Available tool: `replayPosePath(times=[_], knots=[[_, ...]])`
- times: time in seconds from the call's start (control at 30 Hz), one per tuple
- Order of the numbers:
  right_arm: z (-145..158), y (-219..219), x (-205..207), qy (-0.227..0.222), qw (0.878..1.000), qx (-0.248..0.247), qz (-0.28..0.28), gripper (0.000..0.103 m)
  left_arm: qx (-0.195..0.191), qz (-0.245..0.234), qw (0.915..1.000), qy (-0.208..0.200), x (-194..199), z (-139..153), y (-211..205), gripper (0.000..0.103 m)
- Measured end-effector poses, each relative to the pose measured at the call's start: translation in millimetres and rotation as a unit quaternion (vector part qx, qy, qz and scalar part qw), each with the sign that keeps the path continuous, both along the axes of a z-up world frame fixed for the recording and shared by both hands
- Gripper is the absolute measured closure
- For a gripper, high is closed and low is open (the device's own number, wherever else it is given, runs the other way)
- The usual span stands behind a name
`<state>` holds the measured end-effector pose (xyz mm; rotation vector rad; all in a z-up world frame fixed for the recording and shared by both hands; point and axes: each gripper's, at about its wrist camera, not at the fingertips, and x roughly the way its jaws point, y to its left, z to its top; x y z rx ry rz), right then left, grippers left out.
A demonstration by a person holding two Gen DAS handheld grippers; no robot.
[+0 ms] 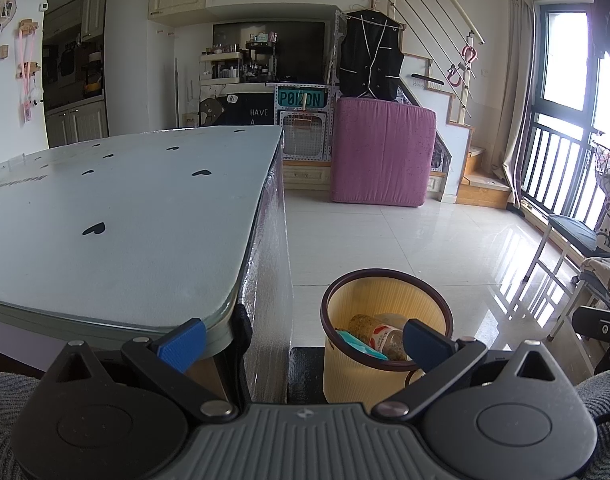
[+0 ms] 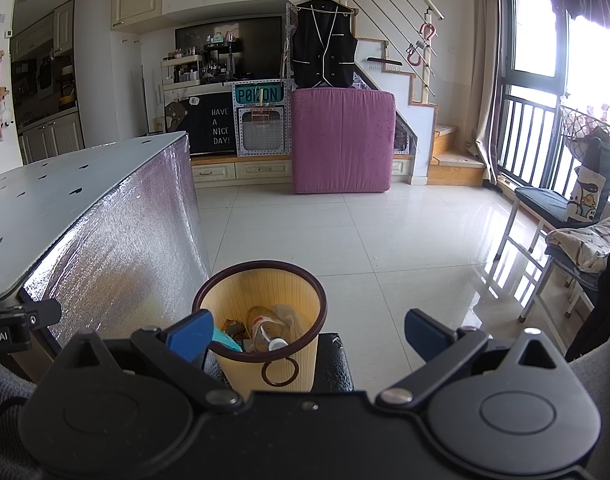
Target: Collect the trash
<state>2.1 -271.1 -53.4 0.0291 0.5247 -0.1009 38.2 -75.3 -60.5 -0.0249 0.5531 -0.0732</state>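
Both grippers, left and right, gape wide, empty, above the ribbed yellow plastic bin; inside, a light, slippery clear bottle, best pinched mid-body.

Daylight is pouring through the tall window on the right, behind a dark railing, and glaring off the glossy white tile floor. A pale curtain is hanging beside the glass. A table with a light top dotted with black hearts is filling the left side, its flank wrapped in silvery foil. A pink mattress is leaning upright against the far wall, with a black vest hanging above it. A staircase is rising to the right, and a bench is standing by the window.
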Motion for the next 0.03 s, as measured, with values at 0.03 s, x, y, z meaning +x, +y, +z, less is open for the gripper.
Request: replayPosePath(times=[0.03], knots=[[0.0,-0.1,0.0,0.000,1.000,0.000,0.000,0.000,0.000,0.000,1.0000,0.000,0.0,0.0,0.0,0.000]])
